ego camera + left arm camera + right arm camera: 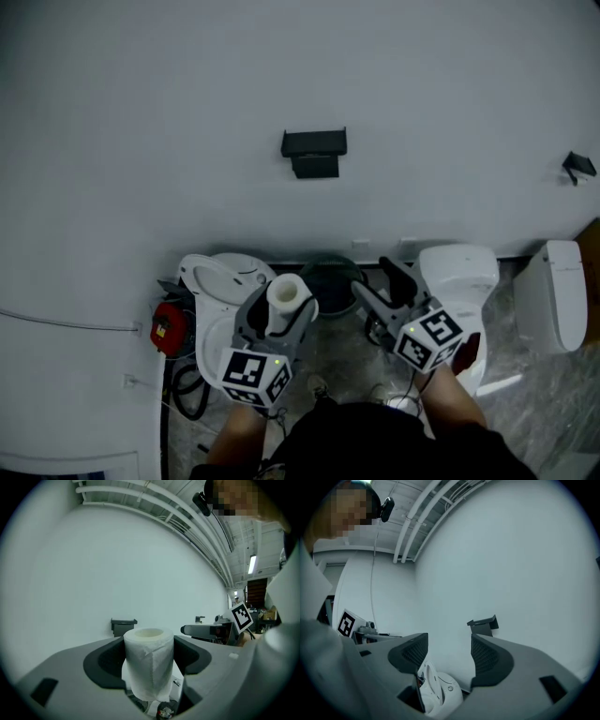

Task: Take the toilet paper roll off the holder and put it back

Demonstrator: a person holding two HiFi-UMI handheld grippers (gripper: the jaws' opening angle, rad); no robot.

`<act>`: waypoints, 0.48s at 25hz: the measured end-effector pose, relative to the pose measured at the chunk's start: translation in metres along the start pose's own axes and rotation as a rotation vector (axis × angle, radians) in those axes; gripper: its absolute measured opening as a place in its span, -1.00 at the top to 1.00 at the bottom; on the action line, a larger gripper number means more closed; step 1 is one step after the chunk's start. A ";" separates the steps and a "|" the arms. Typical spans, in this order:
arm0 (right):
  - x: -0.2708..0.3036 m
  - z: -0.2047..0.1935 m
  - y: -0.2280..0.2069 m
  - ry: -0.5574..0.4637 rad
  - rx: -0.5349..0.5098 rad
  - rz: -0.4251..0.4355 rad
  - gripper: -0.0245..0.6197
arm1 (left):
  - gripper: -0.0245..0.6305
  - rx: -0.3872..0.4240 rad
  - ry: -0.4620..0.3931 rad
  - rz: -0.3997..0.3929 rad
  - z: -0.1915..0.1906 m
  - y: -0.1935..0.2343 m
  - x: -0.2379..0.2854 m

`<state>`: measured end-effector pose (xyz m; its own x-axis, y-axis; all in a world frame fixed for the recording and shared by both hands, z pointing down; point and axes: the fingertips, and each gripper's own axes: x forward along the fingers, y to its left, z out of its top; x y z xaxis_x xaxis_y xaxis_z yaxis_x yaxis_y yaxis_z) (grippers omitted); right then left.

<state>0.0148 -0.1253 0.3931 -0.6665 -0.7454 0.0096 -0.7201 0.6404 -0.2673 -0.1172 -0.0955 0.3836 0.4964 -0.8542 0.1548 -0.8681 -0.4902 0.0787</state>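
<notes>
roll (148, 665) upright, gripped in left claw (283, 302) | right claw (378, 285) wide, empty | holder (314, 153) on wall (169, 103)

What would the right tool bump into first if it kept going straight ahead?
Probably the white wall, just left of the black holder. The open right tool has nothing ahead before that, though depth is hard to judge.

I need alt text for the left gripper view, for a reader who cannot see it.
The left gripper holds a white toilet paper roll upright between its two grey jaws. Behind it, a small dark holder is mounted on a plain white wall.
</notes>
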 end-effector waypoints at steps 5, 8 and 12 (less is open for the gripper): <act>0.042 -0.010 0.016 0.017 -0.025 -0.071 0.07 | 0.00 -0.036 -0.001 -0.070 -0.007 0.057 0.008; 0.060 -0.011 0.021 0.026 -0.041 -0.107 0.07 | 0.00 -0.061 -0.008 -0.104 -0.008 0.081 0.015; 0.074 -0.012 0.017 0.039 -0.052 -0.142 0.07 | 0.00 -0.083 -0.016 -0.137 -0.009 0.096 0.029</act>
<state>-0.0492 -0.1667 0.4011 -0.5637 -0.8219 0.0819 -0.8158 0.5386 -0.2104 -0.1858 -0.1656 0.4048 0.6098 -0.7833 0.1209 -0.7895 -0.5870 0.1792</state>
